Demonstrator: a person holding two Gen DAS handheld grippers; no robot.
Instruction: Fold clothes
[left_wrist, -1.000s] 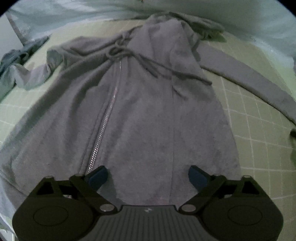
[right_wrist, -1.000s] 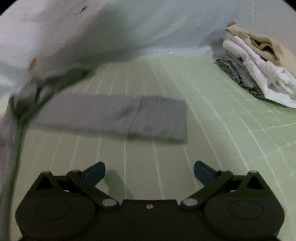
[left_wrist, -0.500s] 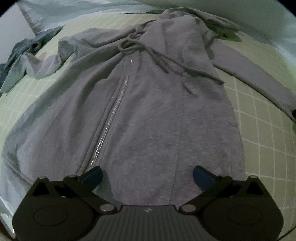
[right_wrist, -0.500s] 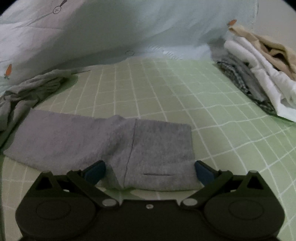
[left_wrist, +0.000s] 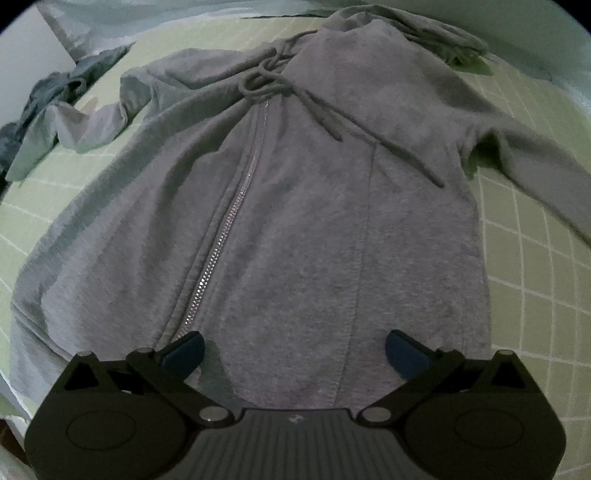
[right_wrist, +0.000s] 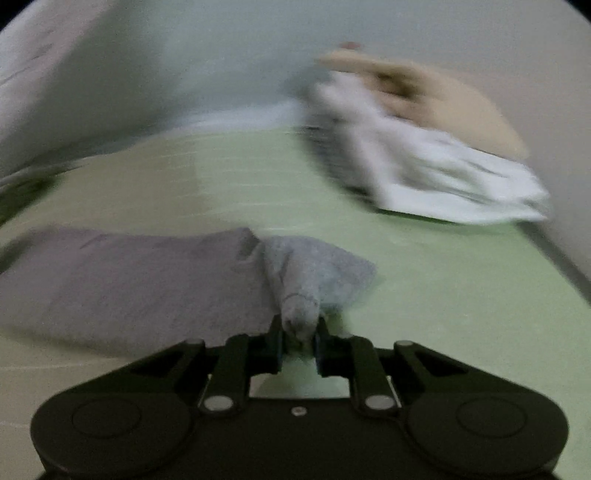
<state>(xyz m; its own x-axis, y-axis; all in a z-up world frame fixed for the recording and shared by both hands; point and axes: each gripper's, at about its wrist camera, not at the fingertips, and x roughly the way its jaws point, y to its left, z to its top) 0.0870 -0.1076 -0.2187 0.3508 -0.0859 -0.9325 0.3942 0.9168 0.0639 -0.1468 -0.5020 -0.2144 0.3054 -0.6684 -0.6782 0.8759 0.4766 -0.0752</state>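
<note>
Green mat (right_wrist: 424, 295), sleeve cuff (right_wrist: 317, 273) in right gripper (right_wrist: 298, 341)

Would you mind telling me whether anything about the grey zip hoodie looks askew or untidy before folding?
Yes. On the grey zip-front fleece hoodie, the zipper runs diagonally rather than straight, the drawcords lie tangled across the chest, and the far sleeve is crumpled. The right gripper has bunched the other sleeve's cuff.
</note>
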